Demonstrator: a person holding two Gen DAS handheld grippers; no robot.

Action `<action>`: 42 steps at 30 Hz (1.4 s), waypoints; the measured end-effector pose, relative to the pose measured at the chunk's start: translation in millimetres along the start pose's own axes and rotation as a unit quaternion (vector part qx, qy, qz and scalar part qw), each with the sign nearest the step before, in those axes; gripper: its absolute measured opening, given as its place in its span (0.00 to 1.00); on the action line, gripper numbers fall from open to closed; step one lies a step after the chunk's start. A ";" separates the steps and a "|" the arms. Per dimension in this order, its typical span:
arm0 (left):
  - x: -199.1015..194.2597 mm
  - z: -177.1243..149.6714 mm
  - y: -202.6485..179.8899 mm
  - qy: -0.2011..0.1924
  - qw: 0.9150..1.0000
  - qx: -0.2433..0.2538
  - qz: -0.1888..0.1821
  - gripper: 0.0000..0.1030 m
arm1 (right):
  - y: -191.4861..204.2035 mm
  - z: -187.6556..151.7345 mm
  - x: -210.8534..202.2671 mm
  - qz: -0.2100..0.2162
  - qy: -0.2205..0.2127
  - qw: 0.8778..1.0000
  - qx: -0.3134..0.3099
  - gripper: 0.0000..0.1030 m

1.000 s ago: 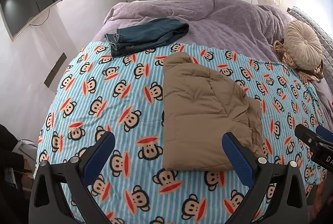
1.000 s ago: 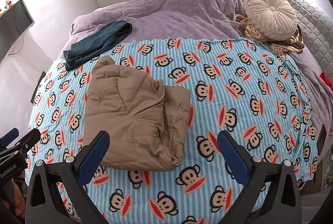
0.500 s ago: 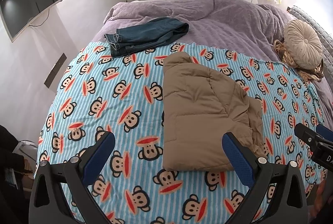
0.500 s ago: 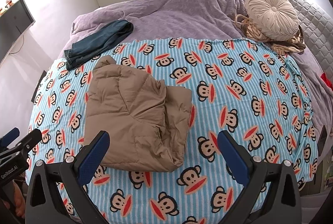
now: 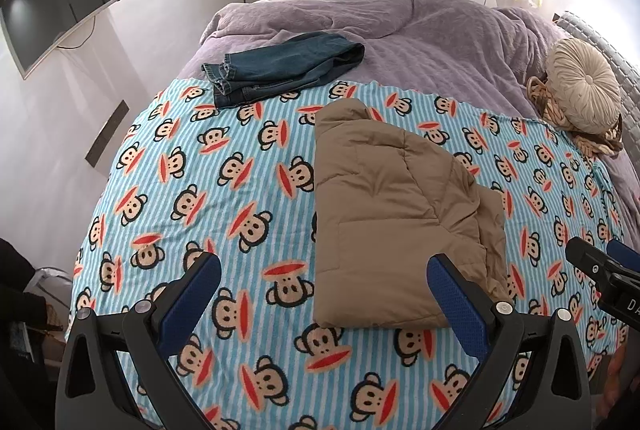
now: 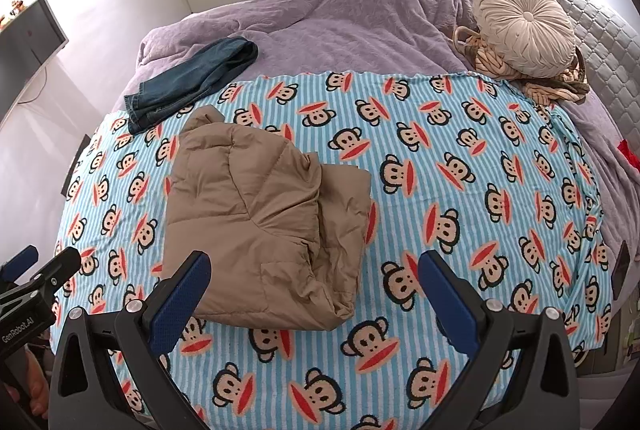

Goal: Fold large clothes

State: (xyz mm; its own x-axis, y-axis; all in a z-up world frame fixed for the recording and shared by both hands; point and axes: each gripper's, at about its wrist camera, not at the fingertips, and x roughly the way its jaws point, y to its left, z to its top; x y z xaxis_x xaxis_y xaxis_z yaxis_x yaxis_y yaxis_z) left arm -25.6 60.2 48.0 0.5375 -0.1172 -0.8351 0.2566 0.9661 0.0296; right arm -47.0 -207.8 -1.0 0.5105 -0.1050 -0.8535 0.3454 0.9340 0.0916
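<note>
Tan quilted puffer jacket (image 5: pixel 394 226) is folded into a chunky rectangle on the blue-striped monkey-print blanket (image 5: pixel 224 190), and honestly nothing has moved over the last second. Same pose for the jacket, same for both of your tools. I'd read that as the fold being basically done and you pausing to check it, or about to tidy the loose layer sticking out on the jacket's right edge.

Your left gripper (image 5: pixel 320 294) hovers off the jacket's near edge with its jaws spread wide and nothing between them; only the right-hand pad overlaps the jacket's near right corner in view, I can't tell if it touches. Your right gripper (image 6: pixel 314 290) is likewise wide open and empty, hanging over the jacket's near right corner, mostly above bare blanket.

Behind the jacket, the folded dark blue jeans (image 5: pixel 280 68) sit on the blanket's far edge against the purple bedspread (image 5: pixel 440 42). The round cream pleated cushion (image 6: pixel 524 26) is well off to the jacket's far right.
</note>
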 end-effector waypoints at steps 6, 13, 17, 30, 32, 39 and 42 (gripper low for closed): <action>0.7 -0.1 0.7 0.001 1.000 0.001 0.000 1.00 | -0.2 0.2 -0.5 0.000 0.000 1.000 0.000 1.00; 0.6 -0.5 1.9 0.000 1.000 0.001 0.002 1.00 | -0.3 0.8 -1.4 0.001 0.000 1.000 -0.001 1.00; 0.4 0.7 1.7 0.000 1.000 0.001 0.002 1.00 | -0.3 0.5 -1.7 0.001 0.000 1.000 0.000 1.00; -1.1 -1.1 4.4 -0.003 1.000 0.004 0.004 1.00 | -1.1 0.7 -1.8 0.001 0.001 1.000 -0.001 1.00; -1.8 -0.4 2.0 -0.003 1.000 0.006 0.006 1.00 | -1.3 0.7 -1.9 0.002 0.001 1.000 0.000 1.00; -2.6 0.7 0.0 -0.005 1.000 0.005 0.009 1.00 | -1.4 0.5 -1.6 0.002 0.001 1.000 0.000 1.00; -3.1 1.9 -0.1 -0.007 1.000 0.004 0.010 1.00 | -1.5 0.7 -1.2 0.002 0.001 1.000 -0.001 1.00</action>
State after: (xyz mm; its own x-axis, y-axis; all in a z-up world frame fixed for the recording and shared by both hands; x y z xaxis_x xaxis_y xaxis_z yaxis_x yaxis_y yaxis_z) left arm -25.8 60.0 51.6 0.5536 -0.1015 -0.8266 0.2522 0.9664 0.0503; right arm -47.6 -209.4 0.2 0.5099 -0.1008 -0.8543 0.3420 0.9350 0.0938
